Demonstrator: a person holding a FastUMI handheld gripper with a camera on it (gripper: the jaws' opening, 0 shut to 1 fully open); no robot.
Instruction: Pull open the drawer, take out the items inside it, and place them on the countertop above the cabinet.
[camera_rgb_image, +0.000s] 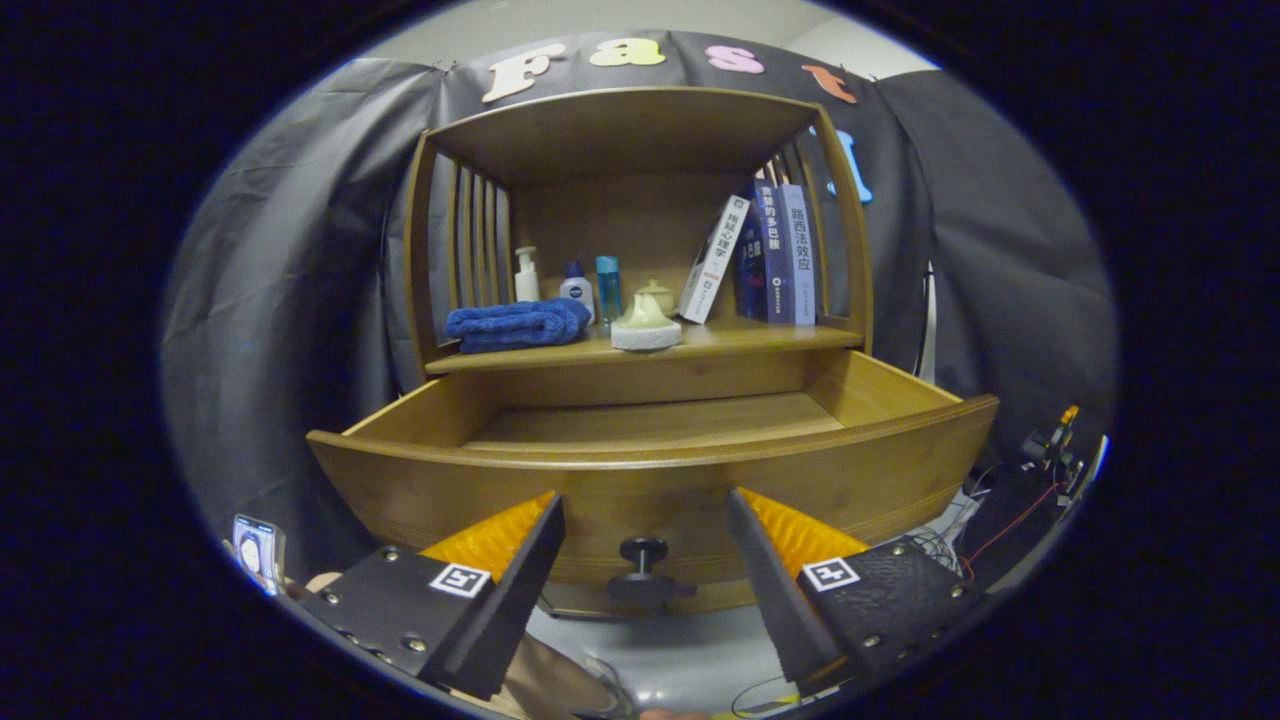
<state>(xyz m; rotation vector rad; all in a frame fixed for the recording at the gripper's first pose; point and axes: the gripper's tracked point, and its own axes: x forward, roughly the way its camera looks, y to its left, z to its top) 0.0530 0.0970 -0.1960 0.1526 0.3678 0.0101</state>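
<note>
Black cloth backs a wooden cabinet (640, 130). Its drawer (650, 470) stands pulled out, floor bare as far as visible. On the countertop (760, 338) above: books (770, 255) at the right end, a folded blue towel (515, 325) at the left edge, bottles (575, 285) behind (three counted), a pale lidded dish (645, 325) at the front edge. Gripper (645, 560) fingers spread, holding nothing, the drawer knob (643, 553) between them.
</note>
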